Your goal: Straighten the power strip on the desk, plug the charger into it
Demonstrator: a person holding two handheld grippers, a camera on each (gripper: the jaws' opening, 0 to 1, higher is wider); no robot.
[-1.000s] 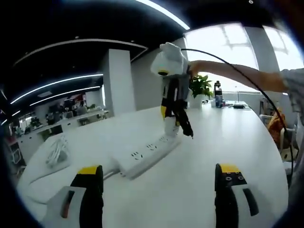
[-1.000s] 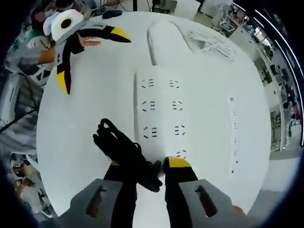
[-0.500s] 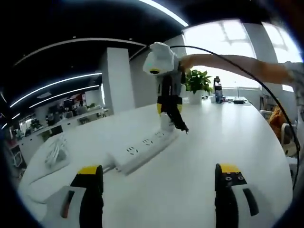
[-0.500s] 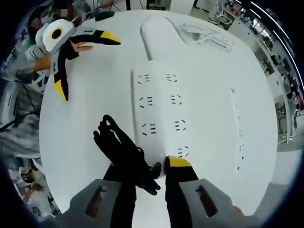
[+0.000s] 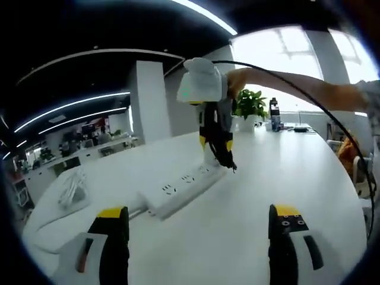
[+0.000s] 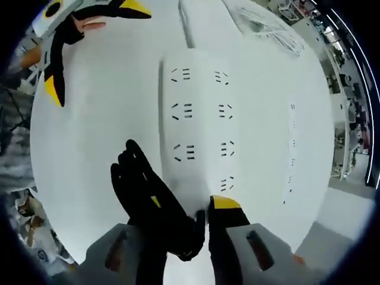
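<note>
The power strip [image 6: 199, 130] is the landmark: white, long, lying flat on the white desk [image 5: 237, 225], w/ two rows of sockets showing in the right gripper view. In the left gripper view the strip [image 5: 181, 190] sits mid-desk, angled away.

Right gripper [image 6: 185, 222]: poised over the near end of the strip, pointing down at it. Jaws close together, pinching a bundle of black cable [image 6: 148, 199] that hangs just off the strip's left edge. Whether a charger body is in that bundle — can't tell. In the left gripper view this gripper [image 5: 215, 133] stands upright over the strip's far end, the person's hand [image 5: 240, 83] on top.

Left gripper [image 5: 199, 228]: well back from the strip, jaws wide apart, nothing between them.

Beyond the strip's other end, a coil of white cord [image 5: 70, 190]. A potted plant [image 5: 249, 110] stands far behind the strip.
</note>
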